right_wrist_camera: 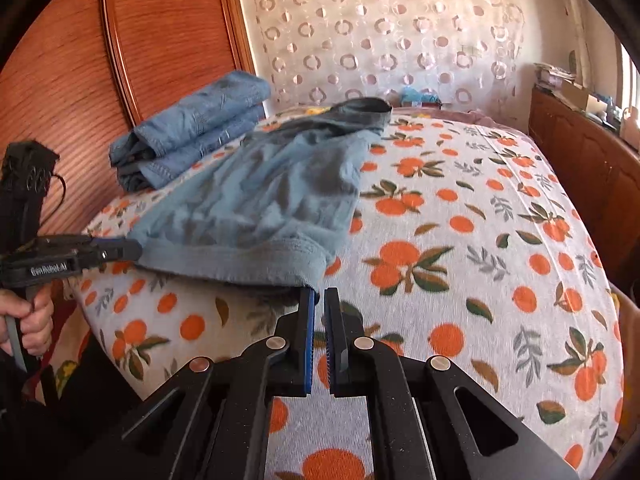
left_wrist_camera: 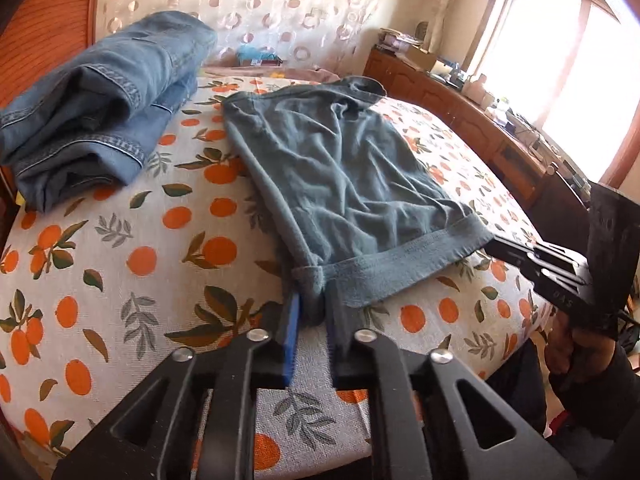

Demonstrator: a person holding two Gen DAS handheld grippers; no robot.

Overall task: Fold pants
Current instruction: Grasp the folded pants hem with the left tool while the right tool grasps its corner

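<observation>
**Spotter:** Where are we on the pants?

**Operator:** I have the rumpled grey-blue soft cotton pants (left_wrist_camera: 344,168) lying flat on the white bedspread printed with oranges and green leaves (left_wrist_camera: 132,248), hem band toward me at the near edge of the bed. My left gripper (left_wrist_camera: 311,308) is clamped on the left corner of that hem: a pinch of cloth sits bunched between the blue pads. No earlier look to compare, so I only call the grip as it stands.

**Spotter:** And the right?

**Operator:** The right gripper (right_wrist_camera: 319,300) has its jaws drawn nearly together at the other hem corner. From its own camera the cloth edge meets the tip of the left pad. From the left camera its tips disappear under the hem, so I judge it is pinching the corner, though the contact itself is hidden.

**Spotter:** So which step?

**Operator:** I read it as the start of a fold: both near corners taken, nothing lifted yet. The next move calls for raising both corners together, level, and carrying the hem toward the far end of the pants, keeping the cloth taut between my hands.

**Spotter:** Anything in the way?

**Operator:** The stack of folded blue denim jeans (left_wrist_camera: 100,100) sits to the left, apart from the pants. I need to stay clear of it.
</observation>
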